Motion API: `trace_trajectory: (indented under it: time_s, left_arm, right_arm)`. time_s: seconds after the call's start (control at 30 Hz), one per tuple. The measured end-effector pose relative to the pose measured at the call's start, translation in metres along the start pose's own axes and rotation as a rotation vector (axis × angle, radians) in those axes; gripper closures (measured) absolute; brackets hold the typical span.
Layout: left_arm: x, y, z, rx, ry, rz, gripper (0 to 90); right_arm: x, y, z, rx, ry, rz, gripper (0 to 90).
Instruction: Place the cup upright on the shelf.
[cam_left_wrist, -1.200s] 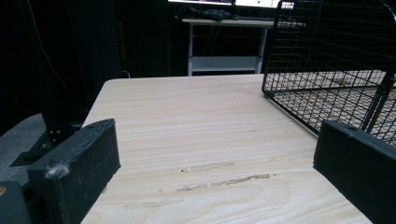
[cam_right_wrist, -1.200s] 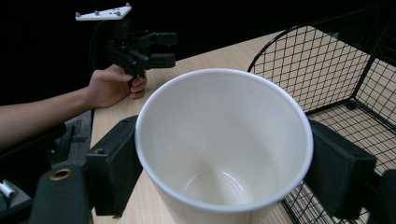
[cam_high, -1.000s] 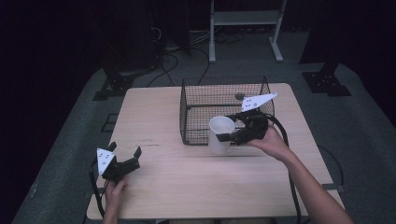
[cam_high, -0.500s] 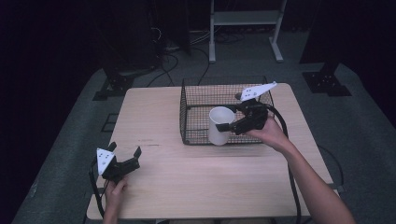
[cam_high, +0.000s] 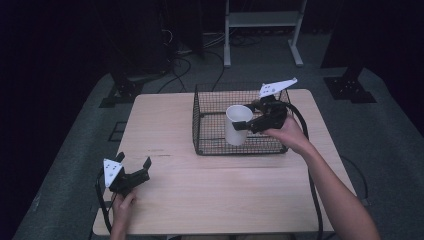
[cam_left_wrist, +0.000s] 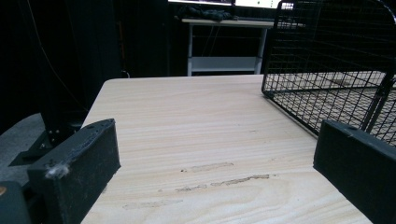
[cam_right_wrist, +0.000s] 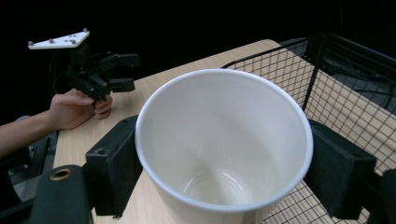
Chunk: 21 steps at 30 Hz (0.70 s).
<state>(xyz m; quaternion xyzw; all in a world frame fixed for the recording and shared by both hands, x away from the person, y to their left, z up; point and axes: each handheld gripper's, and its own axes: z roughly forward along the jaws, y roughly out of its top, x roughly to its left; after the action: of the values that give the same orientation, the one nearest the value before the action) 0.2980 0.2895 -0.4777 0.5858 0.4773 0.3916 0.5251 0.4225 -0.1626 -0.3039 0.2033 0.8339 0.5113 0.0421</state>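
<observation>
My right gripper is shut on a white cup, its jaws clamped on opposite sides just below the rim. The empty cup hangs upright over the front part of a black wire basket; whether it touches the basket floor I cannot tell. My left gripper rests at the table's front left, held by a hand, open with nothing between its jaws. Between those wide-apart jaws lies bare wood, with the basket ahead to the right. In the right gripper view the left gripper shows beyond the cup.
The light wooden table has bare surface in front of and left of the basket. A metal stand and cables lie on the dark floor behind. The right gripper's cable loops along the table's right side.
The right gripper has lifted the cup from the table in front of the basket and carried it away over the basket's front wall. The left gripper has stayed put.
</observation>
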Motion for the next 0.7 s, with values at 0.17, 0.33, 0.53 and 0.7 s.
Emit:
trace_trajectory:
  time_s: [0.17, 0.33, 0.53, 0.7]
  left_arm:
    - [0.0, 0.0, 0.0, 0.0, 0.0, 0.0, 0.0]
    - [0.0, 0.0, 0.0, 0.001, 0.0, 0.0, 0.0]
    - [0.0, 0.0, 0.0, 0.001, 0.0, -0.002, 0.0]
    - [0.0, 0.0, 0.0, 0.0, -0.001, -0.003, 0.0]
  right_arm:
    - [-0.007, 0.003, -0.002, -0.006, -0.018, 0.009, 19.3]
    - [-0.015, 0.005, -0.002, -0.007, -0.039, 0.016, 19.3]
    - [-0.024, 0.009, -0.002, 0.0, -0.059, 0.028, 19.3]
    - [-0.031, 0.012, -0.001, -0.002, -0.074, 0.034, 19.3]
